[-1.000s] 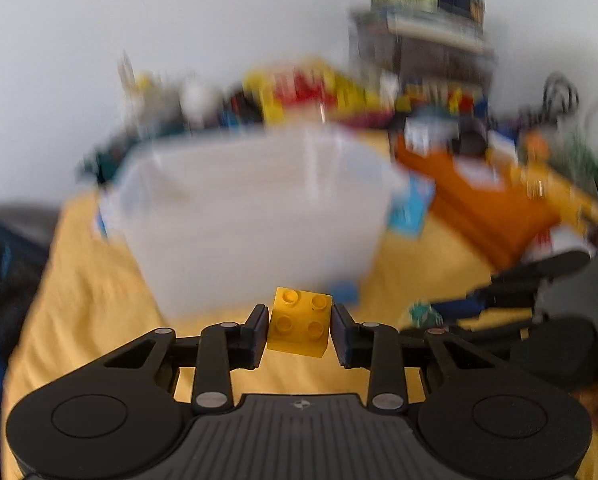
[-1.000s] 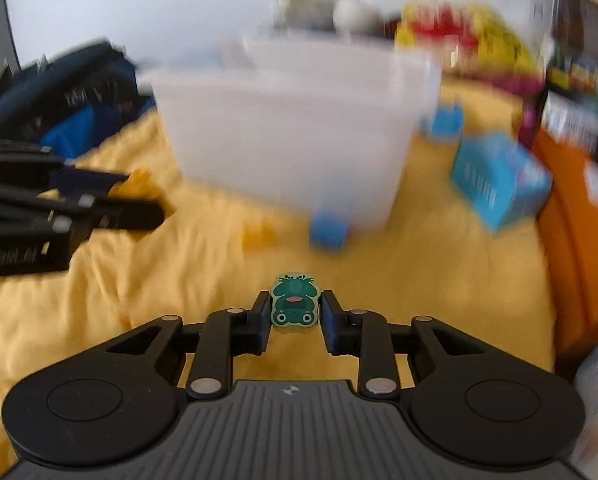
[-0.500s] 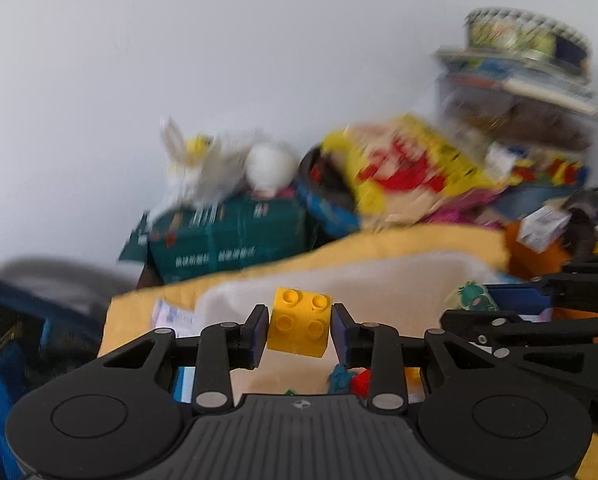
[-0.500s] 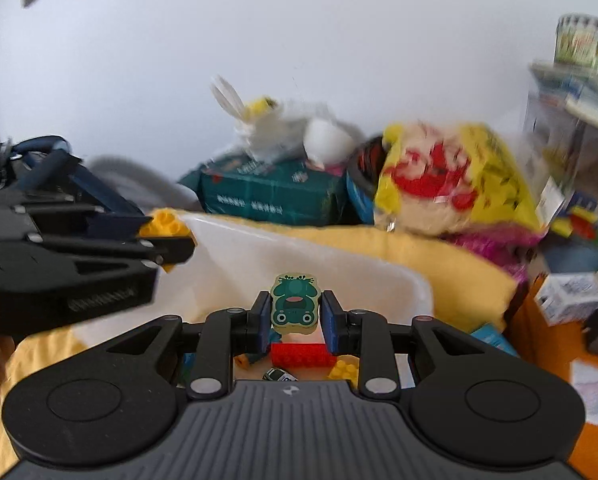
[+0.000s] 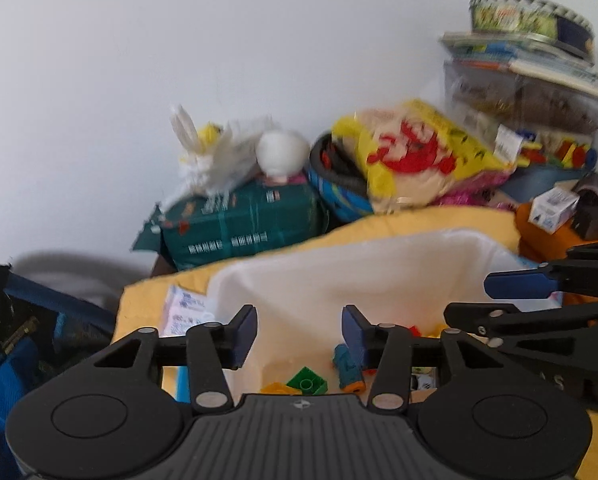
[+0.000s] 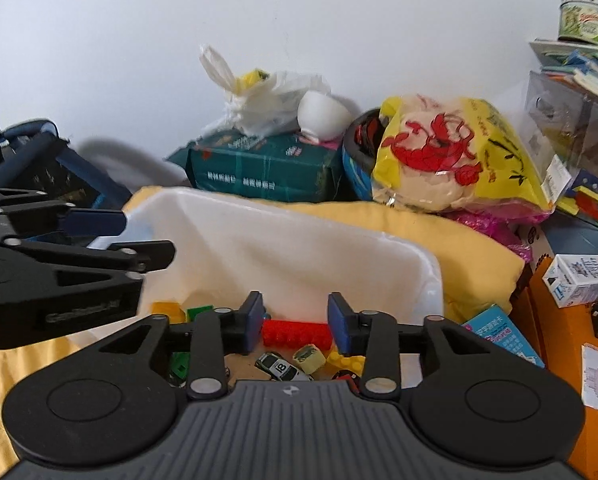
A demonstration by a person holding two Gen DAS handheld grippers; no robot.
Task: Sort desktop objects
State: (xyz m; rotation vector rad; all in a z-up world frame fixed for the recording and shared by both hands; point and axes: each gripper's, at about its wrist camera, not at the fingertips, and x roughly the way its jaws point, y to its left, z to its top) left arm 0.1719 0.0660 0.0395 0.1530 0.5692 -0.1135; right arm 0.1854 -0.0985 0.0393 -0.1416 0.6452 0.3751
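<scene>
A translucent white bin stands on the yellow cloth and holds several toys: a green brick, a red brick, a small toy car and yellow bricks. My left gripper hovers over the bin with its jaws opening and nothing between them. My right gripper hangs over the same bin beside it, jaws opening too, with no object between the pads. Each gripper shows in the other's view, the right gripper at the right edge and the left gripper at the left edge.
Behind the bin lie a green package, a white plastic bag, a white bowl and a yellow-red bag. Stacked boxes and a tin rise at the right. An orange surface carries small boxes. A blue-black bag sits left.
Both grippers came up over the bin and let go: the yellow brick left the left jaws and the green frog piece left the right jaws. Both pairs of jaws stand wider now.
</scene>
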